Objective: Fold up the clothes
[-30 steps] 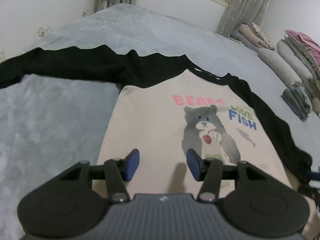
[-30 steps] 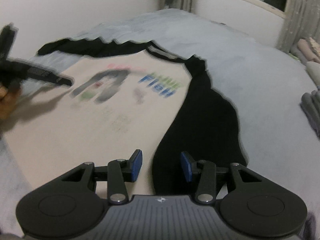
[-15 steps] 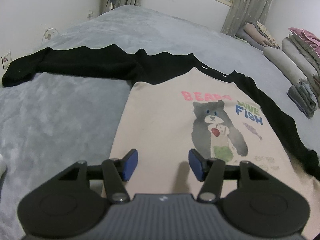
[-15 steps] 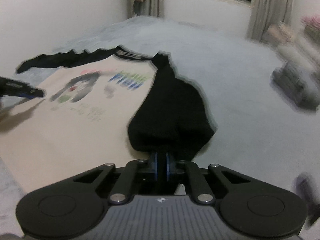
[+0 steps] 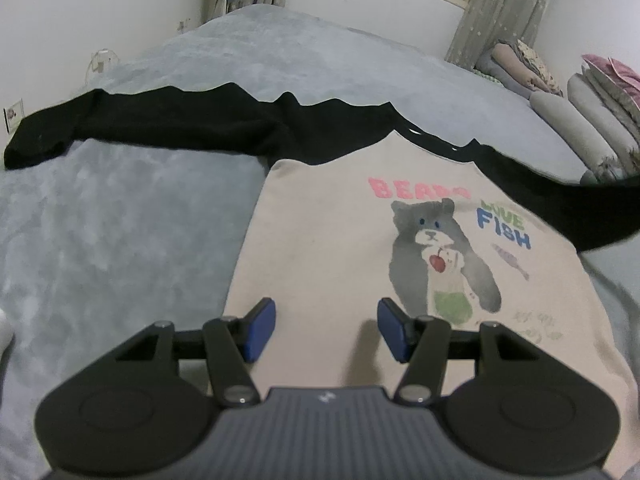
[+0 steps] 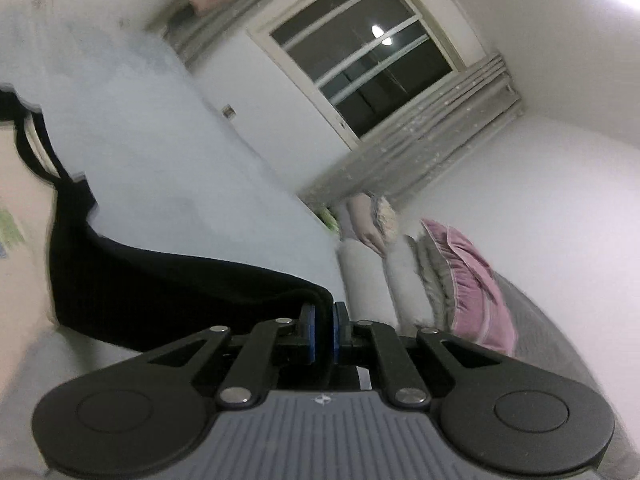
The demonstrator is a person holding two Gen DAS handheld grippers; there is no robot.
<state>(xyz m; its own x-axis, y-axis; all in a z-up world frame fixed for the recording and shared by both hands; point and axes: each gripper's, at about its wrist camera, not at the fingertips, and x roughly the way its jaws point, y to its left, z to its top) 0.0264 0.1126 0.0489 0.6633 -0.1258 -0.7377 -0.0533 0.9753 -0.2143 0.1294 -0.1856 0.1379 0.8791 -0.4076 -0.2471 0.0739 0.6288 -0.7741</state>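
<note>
A cream shirt (image 5: 320, 240) with black sleeves and a grey bear print lies face up on the grey bed. Its left black sleeve (image 5: 140, 128) stretches out flat to the left. My left gripper (image 5: 326, 330) is open and empty, hovering over the shirt's lower hem. My right gripper (image 6: 323, 332) is shut on the cuff of the right black sleeve (image 6: 168, 292) and holds it lifted off the bed; that sleeve also shows raised at the right edge of the left wrist view (image 5: 580, 212).
The grey bed cover (image 5: 100, 240) spreads wide to the left of the shirt. Rolled pillows and folded bedding (image 6: 440, 280) pile against the wall at the right. A window with curtains (image 6: 372, 64) is at the far end.
My right gripper closed on the right sleeve's cuff and lifted it, tilting upward toward the window. My left gripper stayed open and drifted slightly left over the hem.
</note>
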